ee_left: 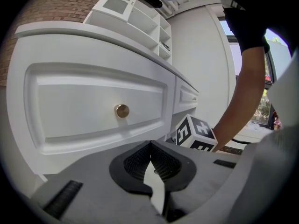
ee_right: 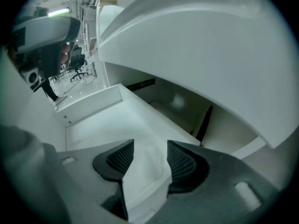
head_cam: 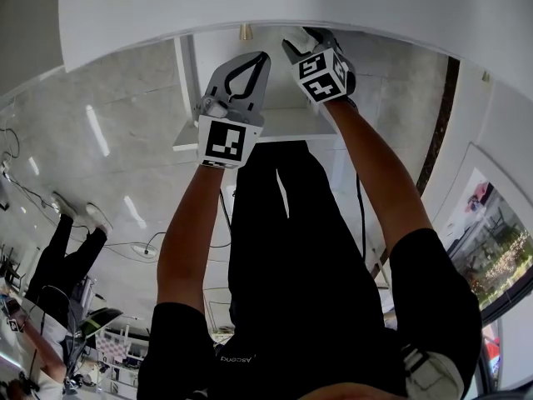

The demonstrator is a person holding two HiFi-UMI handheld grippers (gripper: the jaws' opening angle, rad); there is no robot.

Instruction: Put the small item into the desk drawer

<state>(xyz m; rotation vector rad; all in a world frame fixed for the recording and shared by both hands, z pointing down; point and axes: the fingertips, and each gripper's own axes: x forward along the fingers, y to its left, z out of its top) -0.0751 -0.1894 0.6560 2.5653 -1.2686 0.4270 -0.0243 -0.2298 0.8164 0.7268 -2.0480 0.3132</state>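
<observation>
At the far left of the head view, another person (head_cam: 62, 252) in dark clothes stood on the glossy grey room floor (head_cam: 125, 140), well apart from the white surface (head_cam: 250, 7). The left tool (head_cam: 264, 56) hung just below the surface's front edge, above the front panel of the open drawer (head_cam: 275, 125). Its jaws met at the tips and had hold of nothing.

In the left gripper view the left tool (ee_left: 150, 143) faced a white panelled drawer front (ee_left: 79, 101) with a round brass knob (ee_left: 122, 110), set right under the surface's rounded edge. White shelves (ee_left: 140, 17) rose above the back of the surface. Further right, the marker cube (ee_left: 195, 133) of the other tool showed beside the wearer's forearm (ee_left: 243, 87).

The right tool (head_cam: 301, 42) reached further in, under the surface's front edge and over the right part of the drawer, pointing steeply down. In the right gripper view the right tool (ee_right: 150, 146) stood wide open with its pads touching nothing and only the white drawer bottom (ee_right: 117, 120) showing between them. The low drawer wall (ee_right: 88, 101) ran along the left, and the surface's underside curved overhead.

The small item could not be made out in any view. A faintly mottled pale patch lay on the drawer bottom between the open jaws, too indistinct against the white to tell what it was.
</observation>
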